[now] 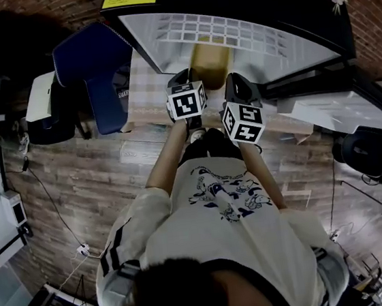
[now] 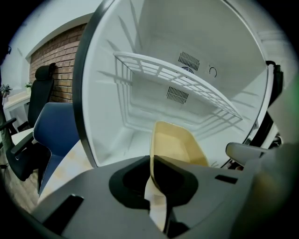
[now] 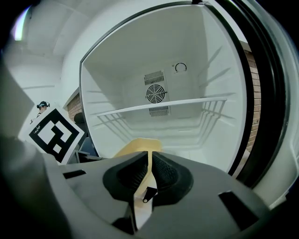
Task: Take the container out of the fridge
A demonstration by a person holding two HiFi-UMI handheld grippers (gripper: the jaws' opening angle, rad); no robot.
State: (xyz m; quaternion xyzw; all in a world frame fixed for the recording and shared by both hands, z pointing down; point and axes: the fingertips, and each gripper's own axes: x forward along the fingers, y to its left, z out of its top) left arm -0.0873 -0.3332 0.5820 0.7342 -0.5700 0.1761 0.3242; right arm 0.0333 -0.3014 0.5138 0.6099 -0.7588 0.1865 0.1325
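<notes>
A pale yellow container (image 1: 209, 63) sits at the mouth of the open white fridge (image 1: 282, 49). In the left gripper view the yellow container (image 2: 177, 147) runs forward from the jaws, and my left gripper (image 2: 152, 184) is shut on its left rim. My right gripper (image 3: 148, 175) is shut on the container's (image 3: 135, 145) right rim. In the head view the left gripper (image 1: 186, 101) and right gripper (image 1: 243, 115) sit side by side just in front of the container. A white wire shelf (image 2: 177, 81) spans the fridge above it.
A blue chair (image 1: 95, 64) stands left of the fridge. A black office chair (image 2: 28, 126) is further left. The fridge door (image 1: 337, 108) hangs open on the right. The fridge stands on a low checked surface (image 1: 143, 92) above a wooden floor.
</notes>
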